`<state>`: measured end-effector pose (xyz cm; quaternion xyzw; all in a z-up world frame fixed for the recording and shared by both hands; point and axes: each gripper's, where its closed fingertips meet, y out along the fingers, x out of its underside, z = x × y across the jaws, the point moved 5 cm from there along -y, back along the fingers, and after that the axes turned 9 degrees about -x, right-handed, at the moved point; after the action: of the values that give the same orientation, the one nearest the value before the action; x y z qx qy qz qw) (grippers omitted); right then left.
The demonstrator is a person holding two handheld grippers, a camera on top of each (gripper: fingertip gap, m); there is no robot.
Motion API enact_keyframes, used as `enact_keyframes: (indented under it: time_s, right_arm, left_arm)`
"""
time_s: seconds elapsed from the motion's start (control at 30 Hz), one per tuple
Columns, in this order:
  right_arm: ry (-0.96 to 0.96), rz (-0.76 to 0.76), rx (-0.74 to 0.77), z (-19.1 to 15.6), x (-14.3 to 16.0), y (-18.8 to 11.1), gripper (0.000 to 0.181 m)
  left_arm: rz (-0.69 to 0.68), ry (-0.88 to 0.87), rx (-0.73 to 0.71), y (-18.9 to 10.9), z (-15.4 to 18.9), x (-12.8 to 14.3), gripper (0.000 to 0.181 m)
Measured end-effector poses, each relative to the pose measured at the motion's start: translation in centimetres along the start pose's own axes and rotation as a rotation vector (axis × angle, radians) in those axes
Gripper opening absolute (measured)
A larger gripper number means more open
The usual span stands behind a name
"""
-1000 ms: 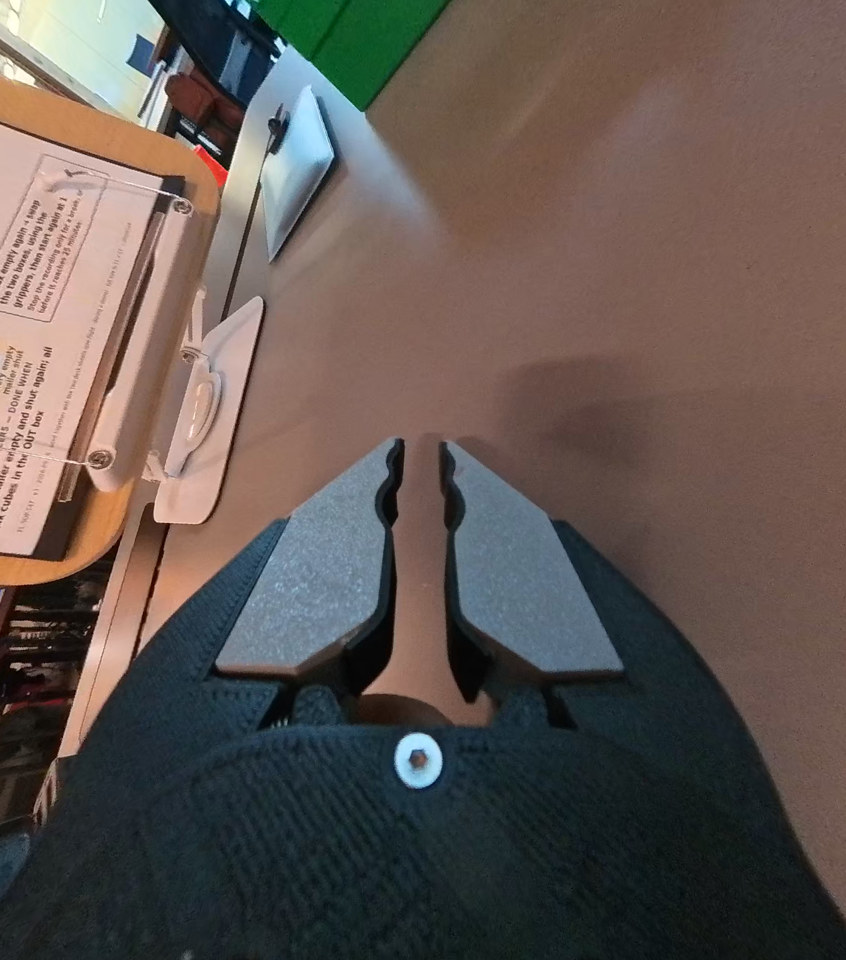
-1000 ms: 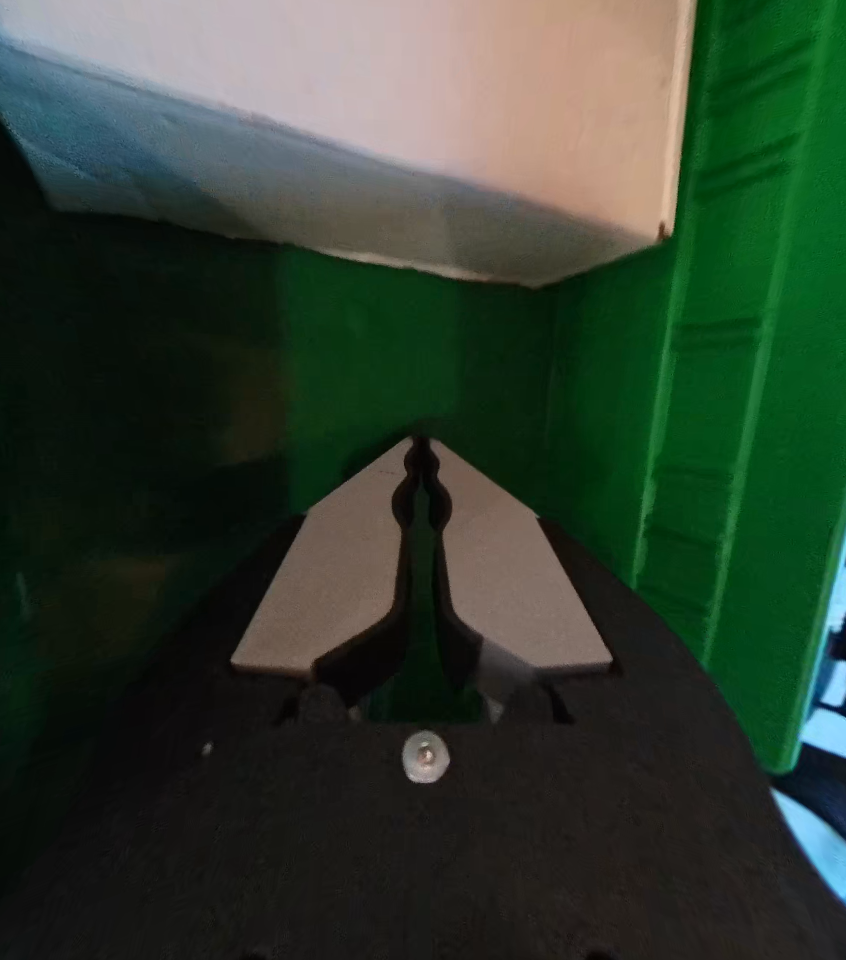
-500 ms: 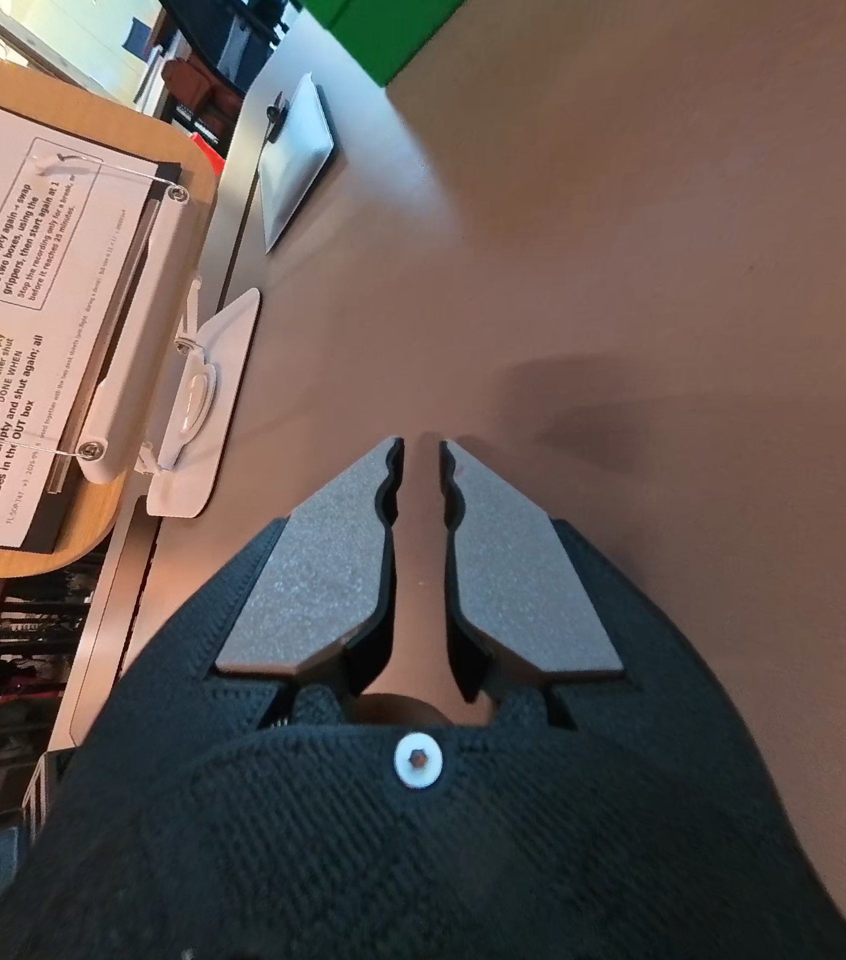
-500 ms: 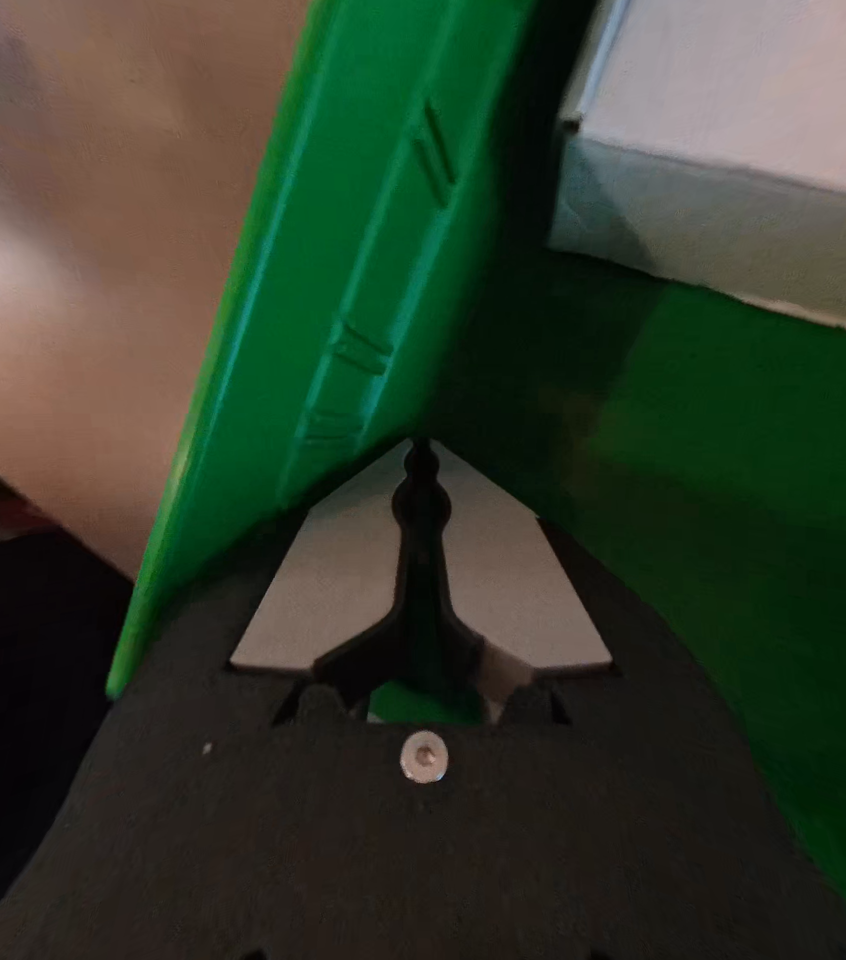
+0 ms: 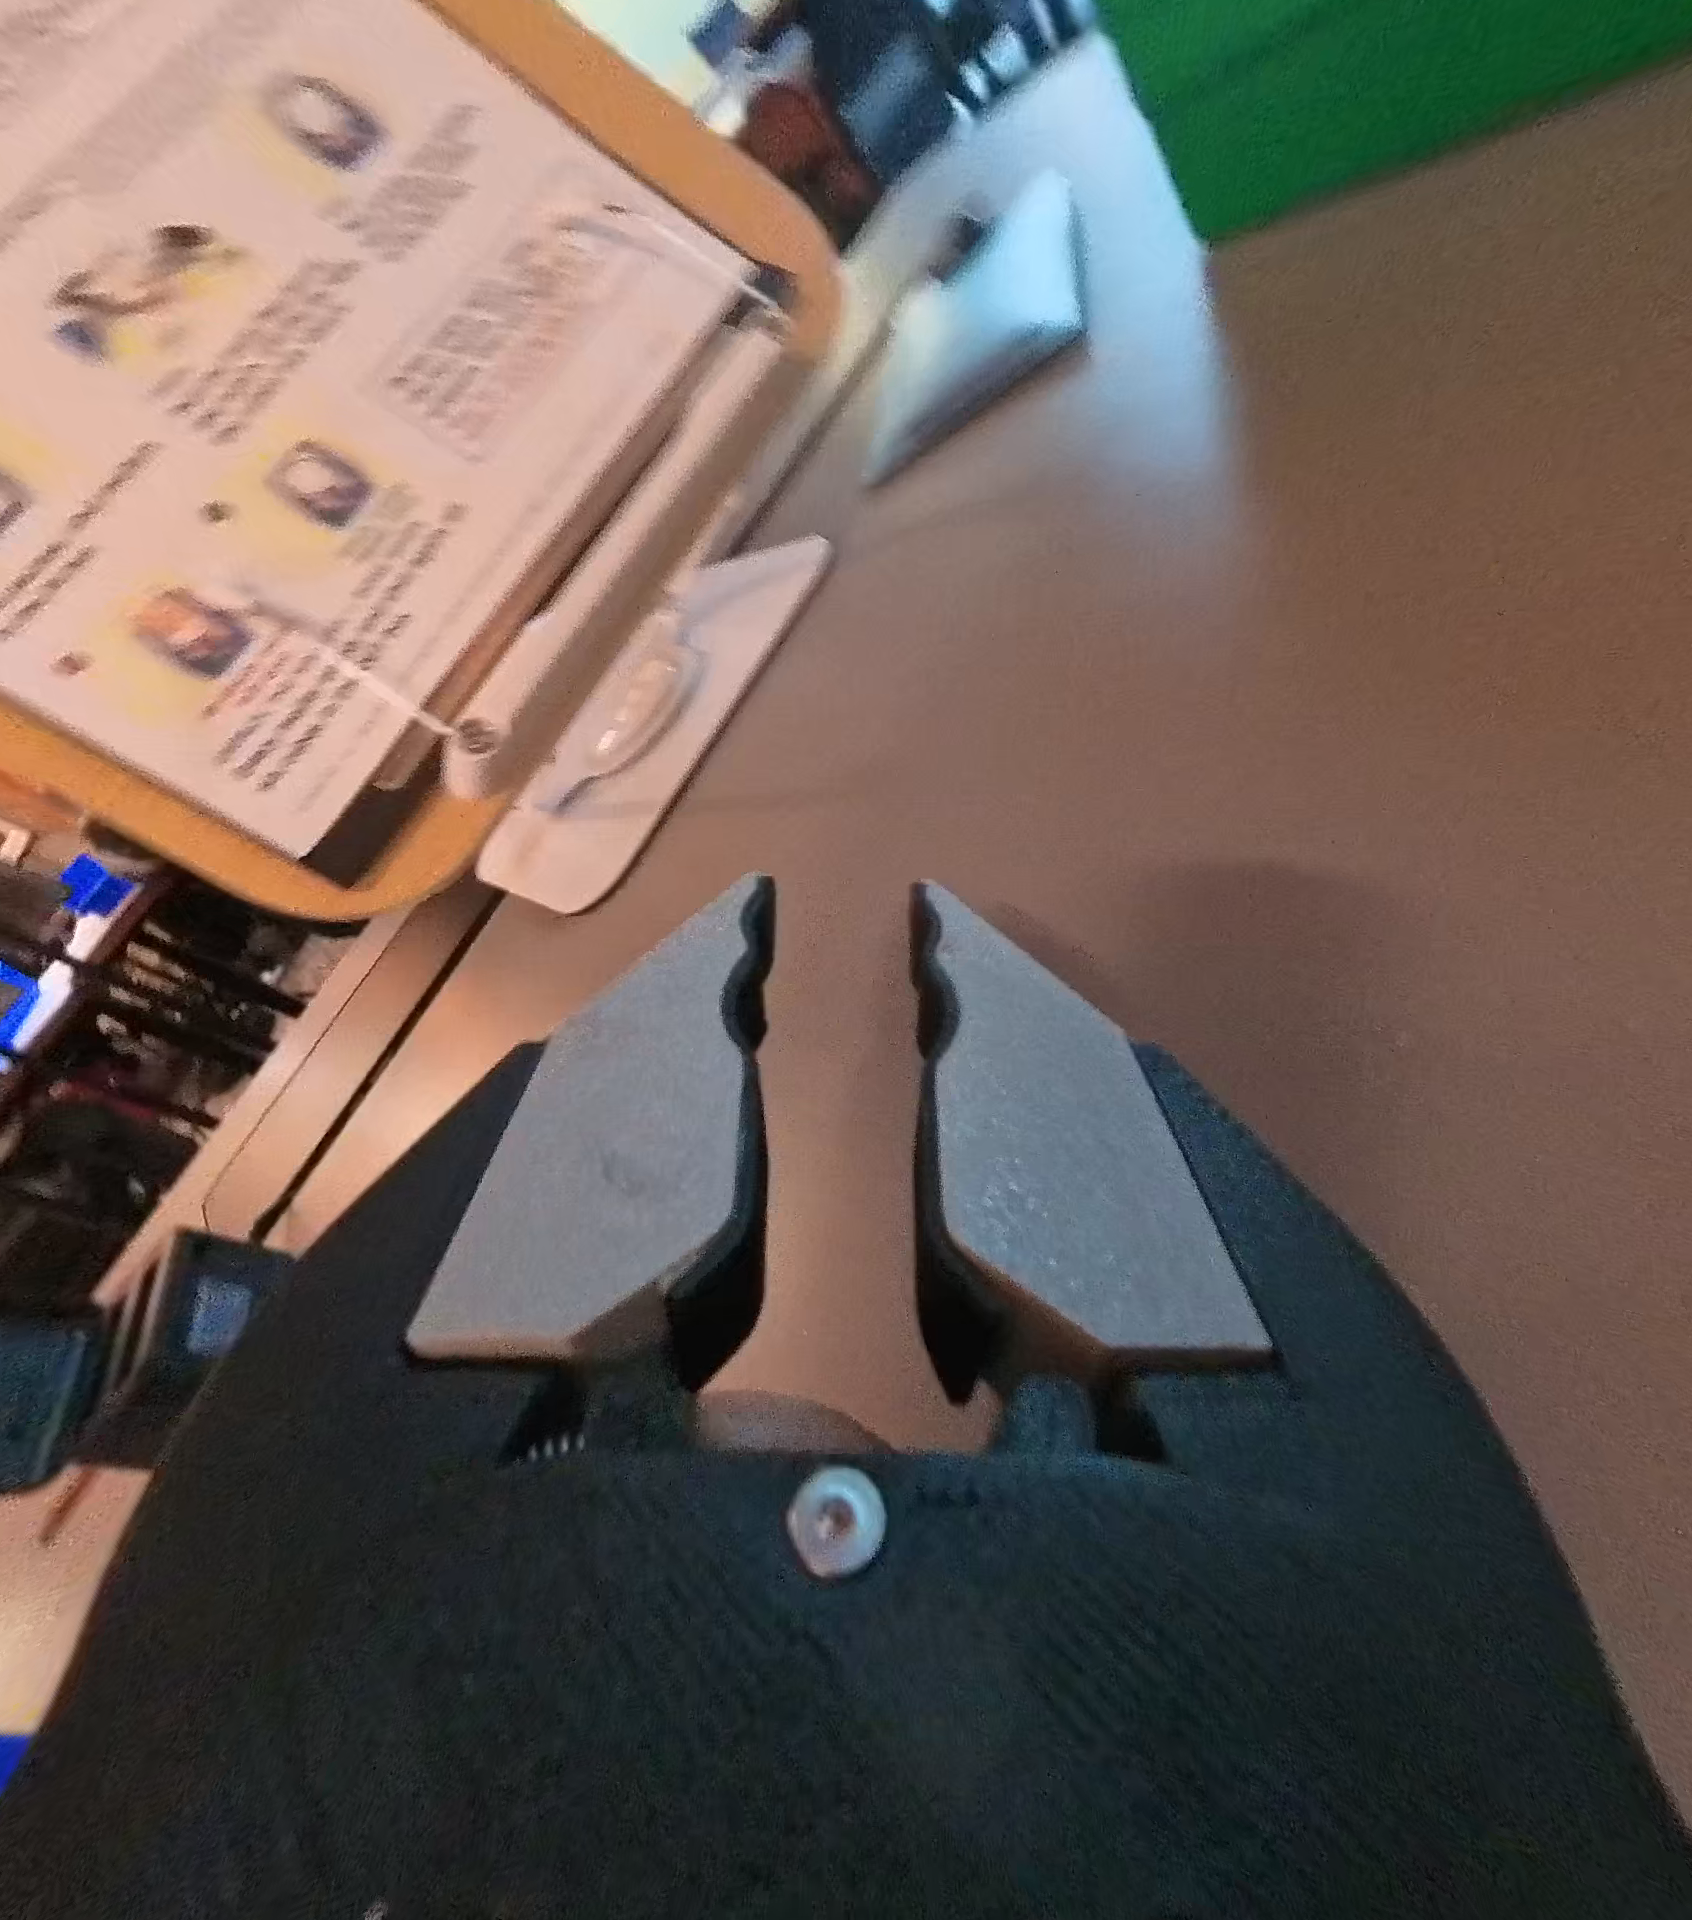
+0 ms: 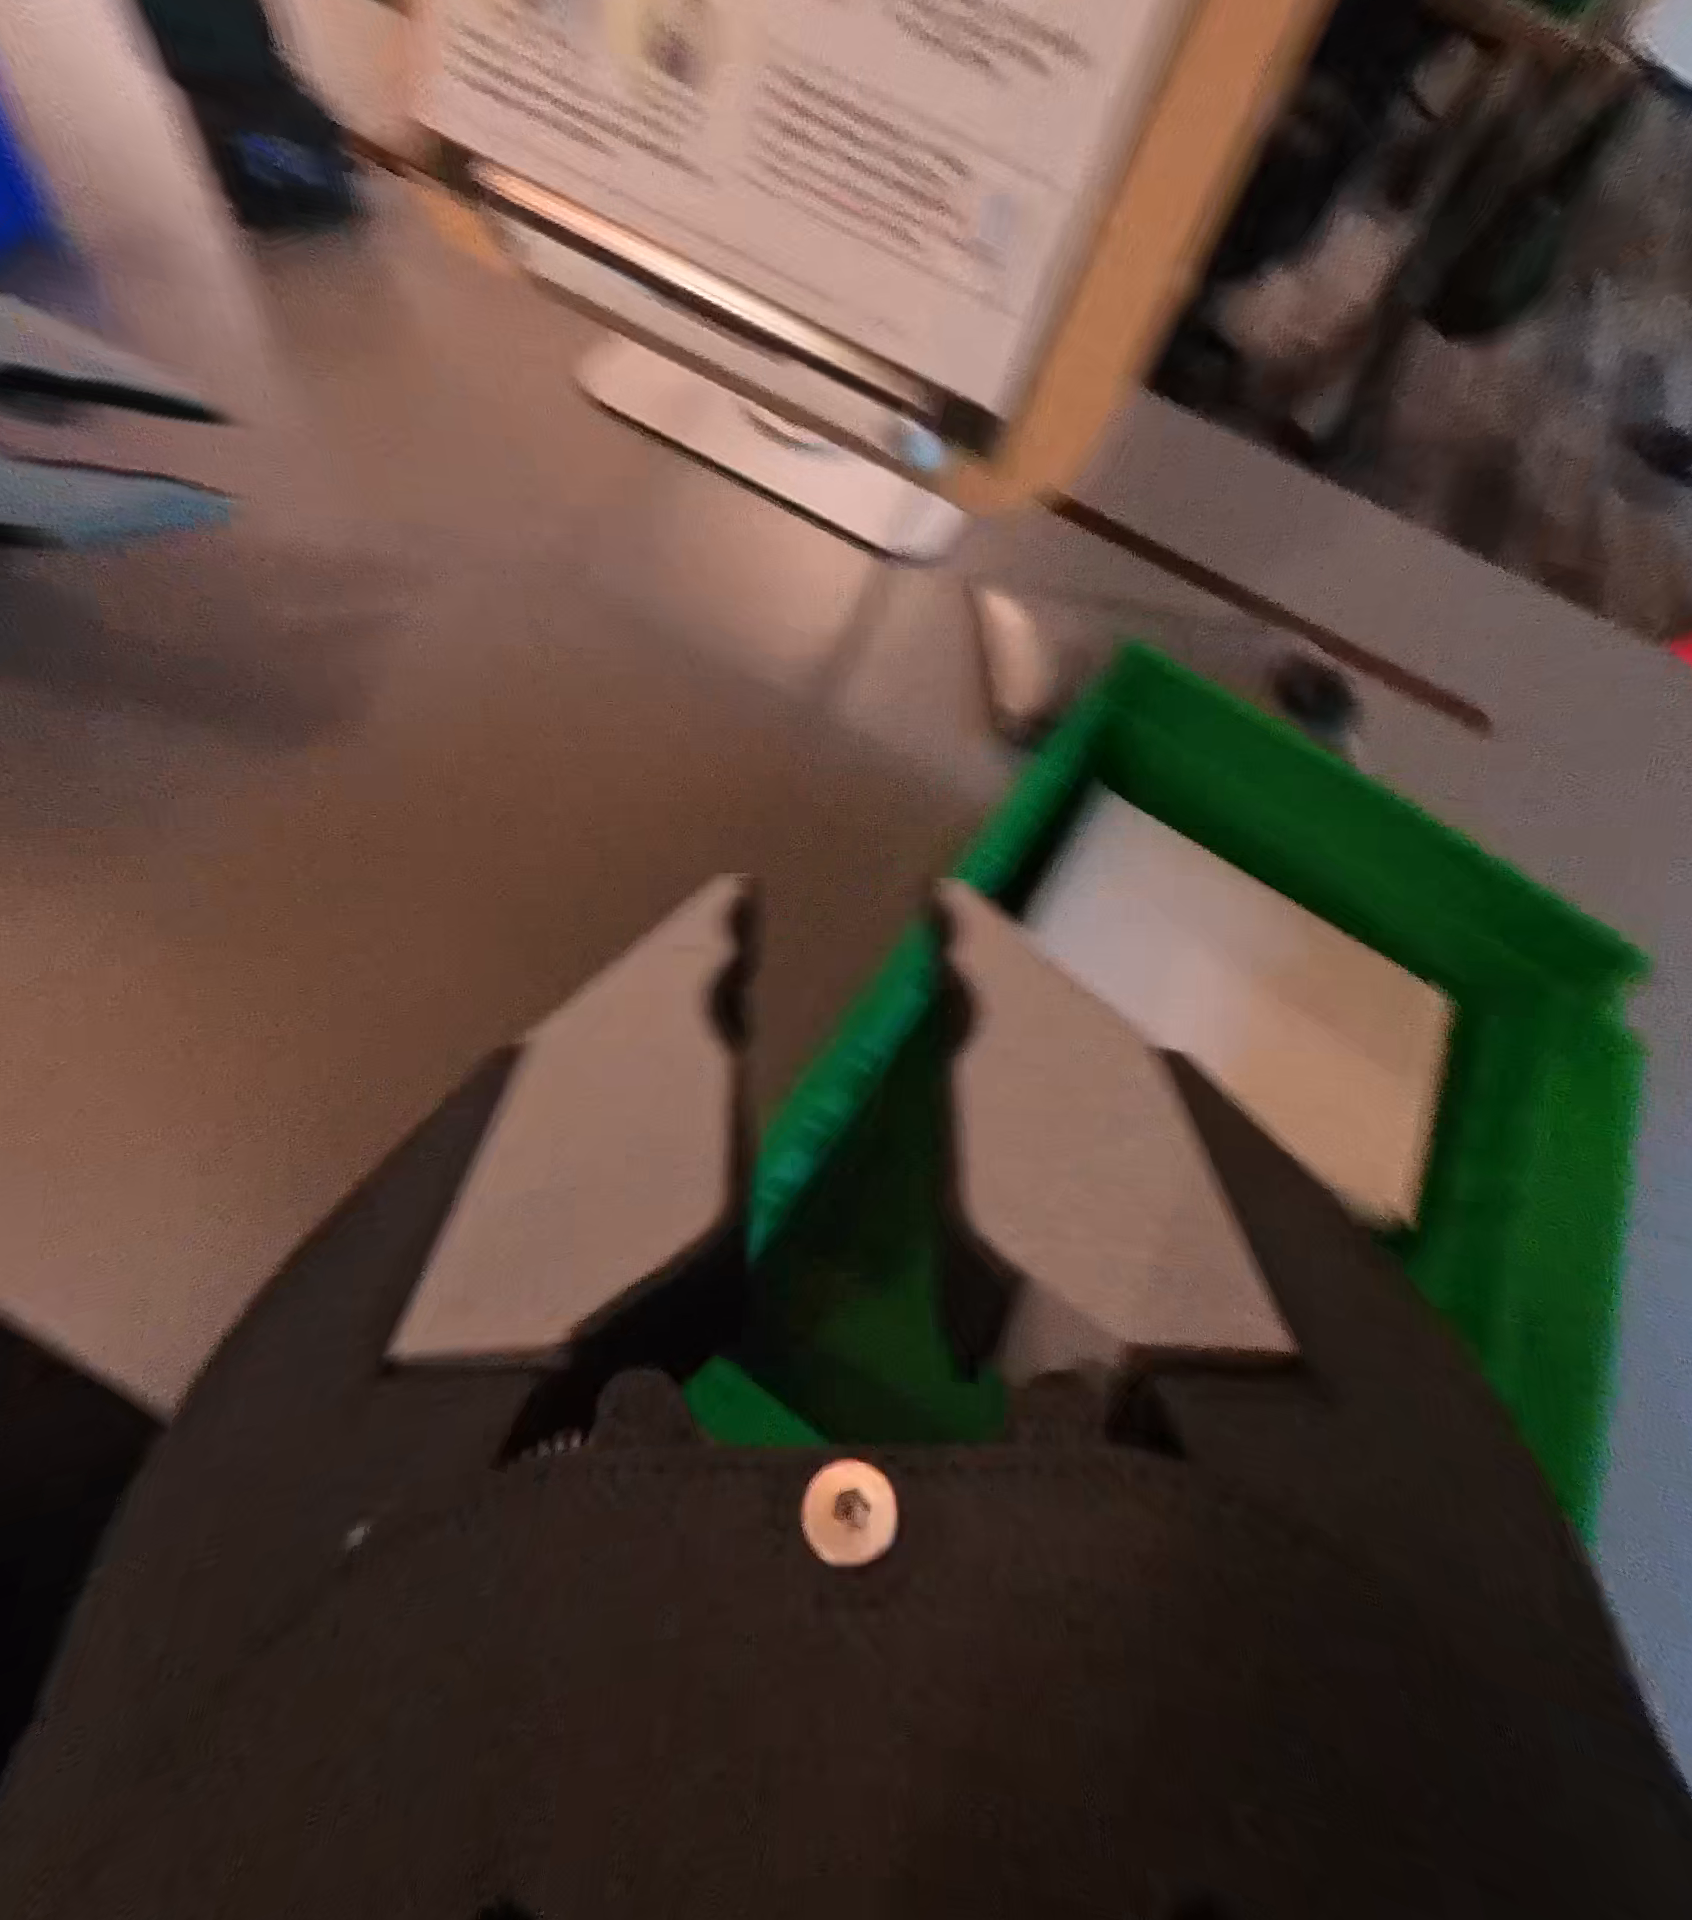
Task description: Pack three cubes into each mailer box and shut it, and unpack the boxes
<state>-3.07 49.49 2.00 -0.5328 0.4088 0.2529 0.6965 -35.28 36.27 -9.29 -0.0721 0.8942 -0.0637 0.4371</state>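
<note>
The left claw [image 5: 842, 904] is partly open and holds nothing. It sits low over the brown surface [image 5: 1444, 727]. A board with a printed sheet [image 5: 302, 343] stands to its left.

The right claw [image 6: 842, 904] is open too and empty. The near wall of the green bin [image 6: 1507, 1143] shows between its fingers. A white mailer box [image 6: 1237, 997] lies inside the bin, shut. The picture is blurry.
</note>
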Motion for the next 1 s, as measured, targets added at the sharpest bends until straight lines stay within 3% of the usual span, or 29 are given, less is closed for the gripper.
enact_keyframes:
  time_s: [0.03,0.1,0.17,0.27,0.3,0.4,0.43,0.5,0.53,0.57,0.63,0.73,1.0]
  right_arm:
    - [-0.034,0.025,-0.070,-2.4,-1.5,0.2,0.059]
    - [-0.085,0.089,-0.232,-7.5,-4.0,1.3,0.066]
    - [-0.114,0.199,-0.393,-12.6,-6.1,3.2,0.091]
    - [-0.191,0.233,-0.487,-17.8,-6.7,8.5,0.086]
    - [-0.211,0.224,-0.475,-18.5,-6.6,10.8,0.084]
    - [-0.175,0.156,-0.446,-18.3,-6.0,17.6,0.082]
    - [-0.149,0.124,-0.440,-17.7,-5.8,19.6,0.084]
    - [-0.118,0.093,-0.397,-16.0,-5.6,22.7,0.084]
    - [-0.112,0.096,-0.376,-15.1,-5.5,23.9,0.084]
    - [-0.107,0.106,-0.357,-14.3,-5.3,24.8,0.083]
    - [-0.089,0.110,-0.351,-13.3,-4.7,25.9,0.084]
    - [-0.076,0.083,-0.377,-12.5,-3.5,26.2,0.083]
    - [-0.079,0.010,-0.397,-12.6,-2.6,27.0,0.085]
  left_arm:
    - [0.011,-0.056,-0.031,0.0,-0.8,-0.1,0.025]
    - [0.023,-0.120,-0.062,-0.1,-1.7,0.0,0.045]
    - [0.004,-0.135,-0.090,-0.1,-2.1,0.5,0.068]
    - [-0.047,-0.193,-0.117,0.5,-2.4,1.0,0.090]
    - [-0.064,-0.223,-0.142,0.5,-2.9,1.2,0.080]
    - [-0.032,-0.406,-0.091,-0.1,-3.6,1.0,0.036]
    - [-0.027,-0.440,-0.086,-0.2,-4.0,1.2,0.036]
    - [-0.067,-0.476,-0.130,0.0,-5.0,2.1,0.055]
    - [-0.067,-0.493,-0.134,0.0,-5.2,2.2,0.055]
    - [-0.060,-0.496,-0.131,0.0,-5.4,2.3,0.042]
    - [-0.046,-0.473,-0.146,0.0,-5.6,2.3,0.032]
    - [-0.059,-0.427,-0.160,0.3,-5.5,2.4,0.038]
    - [-0.054,-0.380,-0.219,0.4,-4.9,1.7,0.030]
